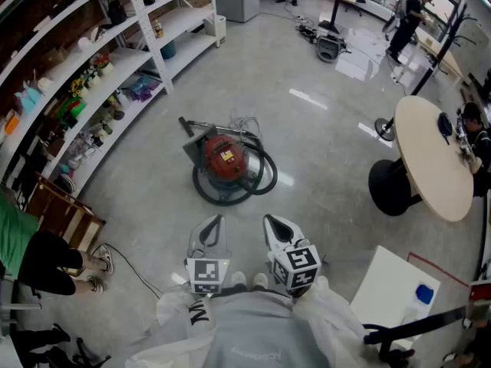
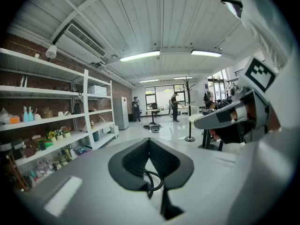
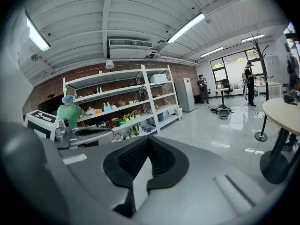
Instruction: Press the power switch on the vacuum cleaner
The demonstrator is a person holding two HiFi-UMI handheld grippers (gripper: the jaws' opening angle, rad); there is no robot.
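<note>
Grey glossy floor (image 1: pixel 330 144) holds one round red vacuum cleaner (image 1: pixel 225 158). Nearer, left gripper (image 1: pixel 216 221) and right gripper (image 1: pixel 271 221) are both closed, empty.

Vacuum cleaner (image 1: pixel 225 158): red body, yellow label, black hose.
Floor (image 1: pixel 322 140): pale grey, glossy.
Shelves (image 1: pixel 136 61): white.
Wall (image 3: pixel 89 78): red-brown brick.
Left gripper (image 1: pixel 218 221): grey shell, black jaws, black-and-white square markers.
Right gripper (image 1: pixel 269 220): grey shell, black jaws, black-and-white square markers.
Bench (image 1: pixel 428 171): beige top, black foot.
Person (image 1: pixel 17 245): green top, black shorts.
</note>
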